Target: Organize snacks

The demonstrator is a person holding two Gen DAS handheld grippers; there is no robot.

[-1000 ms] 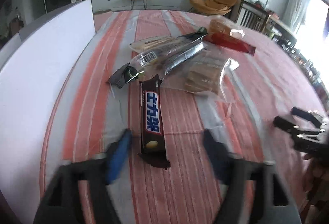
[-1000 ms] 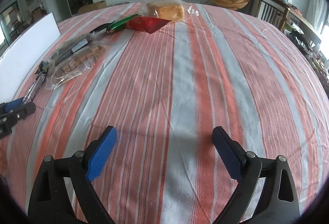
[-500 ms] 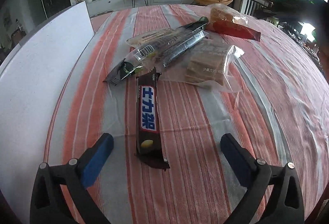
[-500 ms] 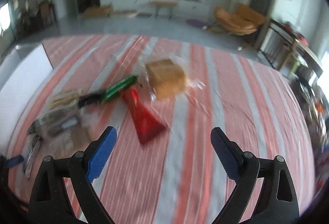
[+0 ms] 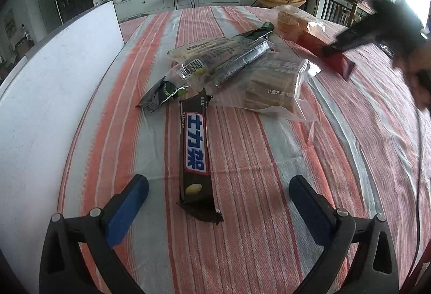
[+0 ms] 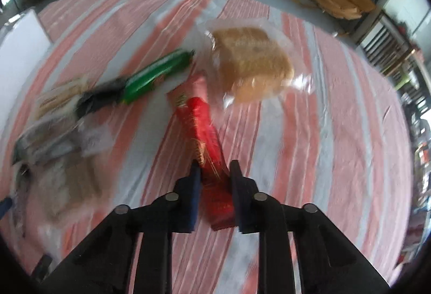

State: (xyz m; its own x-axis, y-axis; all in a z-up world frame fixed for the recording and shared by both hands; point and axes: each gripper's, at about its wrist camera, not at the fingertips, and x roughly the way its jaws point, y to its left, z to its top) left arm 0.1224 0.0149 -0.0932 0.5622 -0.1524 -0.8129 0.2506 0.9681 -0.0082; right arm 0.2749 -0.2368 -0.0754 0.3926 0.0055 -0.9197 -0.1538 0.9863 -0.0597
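Striped tablecloth (image 5: 269,226), clamped red packet (image 6: 207,137)

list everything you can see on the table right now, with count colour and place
chocolate bar: 1, dark brown, between the open left jaws
clear snack packs: several, overlapping, mid table
biscuit bag: 1, clear, beside the packs
green packet: 1, green, far side of pile
red packet: 1, red, gripped at its near end
bread bag: 1, tan loaf, far side
white board: 1, white, left edge
tablecloth: 1, striped orange-grey
left gripper: open
right gripper: shut on red packet
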